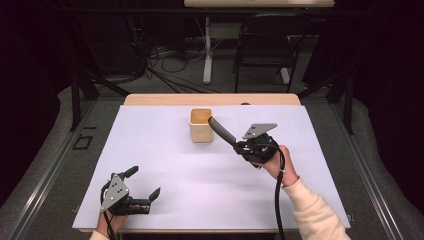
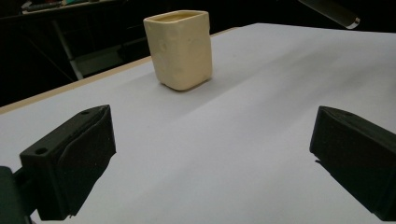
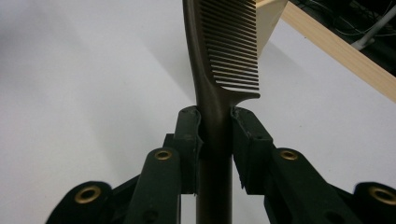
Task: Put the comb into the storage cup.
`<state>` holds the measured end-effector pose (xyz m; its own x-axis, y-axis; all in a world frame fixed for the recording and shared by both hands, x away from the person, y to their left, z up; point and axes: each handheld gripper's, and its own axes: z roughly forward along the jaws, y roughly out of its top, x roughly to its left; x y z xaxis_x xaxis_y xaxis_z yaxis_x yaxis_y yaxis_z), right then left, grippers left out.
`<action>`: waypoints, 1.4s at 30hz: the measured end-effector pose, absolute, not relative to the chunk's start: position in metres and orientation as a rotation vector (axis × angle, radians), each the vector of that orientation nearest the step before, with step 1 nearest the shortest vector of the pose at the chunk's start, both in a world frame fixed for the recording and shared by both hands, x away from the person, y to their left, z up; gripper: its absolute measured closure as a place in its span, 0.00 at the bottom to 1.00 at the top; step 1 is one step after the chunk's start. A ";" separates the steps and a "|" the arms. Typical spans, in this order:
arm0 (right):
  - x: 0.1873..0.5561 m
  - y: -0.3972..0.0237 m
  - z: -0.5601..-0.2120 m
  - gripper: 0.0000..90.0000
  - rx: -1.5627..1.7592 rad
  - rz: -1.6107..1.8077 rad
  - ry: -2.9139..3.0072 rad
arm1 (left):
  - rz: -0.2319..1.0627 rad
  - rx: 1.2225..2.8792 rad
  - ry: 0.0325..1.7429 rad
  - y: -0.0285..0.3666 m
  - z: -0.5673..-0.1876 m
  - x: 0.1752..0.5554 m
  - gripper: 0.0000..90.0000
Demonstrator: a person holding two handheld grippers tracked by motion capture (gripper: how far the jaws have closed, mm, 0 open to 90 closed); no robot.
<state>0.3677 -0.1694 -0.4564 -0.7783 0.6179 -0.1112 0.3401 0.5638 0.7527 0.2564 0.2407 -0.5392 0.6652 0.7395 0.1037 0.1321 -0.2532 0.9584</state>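
Dark brown plastic comb (image 1: 222,131), clamped by the right gripper (image 1: 239,145), slants over the cream square cup's (image 1: 201,131) rim on the white table (image 1: 165,165). Left gripper view: jaws wide apart, empty, facing the cup (image 2: 179,49). Right gripper view: pads pinch the comb (image 3: 224,56) handle.

A cream-yellow square cup (image 1: 201,126) with a darker tan inside stands on a plain white sheet (image 1: 165,165) that covers a pale wood table (image 1: 150,99). Just right of the cup, a dark brown comb (image 1: 221,131) with evenly ruled teeth is clamped in the black right gripper (image 1: 239,146), its top plate grey. Well to the cup's near left, the black left gripper (image 1: 145,182) carries a grey plate too. A cream sleeve (image 1: 315,212) shows near the right gripper.
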 end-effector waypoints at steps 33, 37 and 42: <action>0.379 -0.169 -0.453 0.81 0.821 1.108 2.344 | 0.672 1.753 0.702 0.240 -0.539 0.256 0.00; 0.381 -0.168 -0.454 0.81 0.820 1.107 2.340 | 0.673 1.753 0.702 0.241 -0.539 0.256 0.00; 0.384 -0.164 -0.453 0.81 0.818 1.115 2.337 | 0.674 1.753 0.702 0.241 -0.539 0.256 0.00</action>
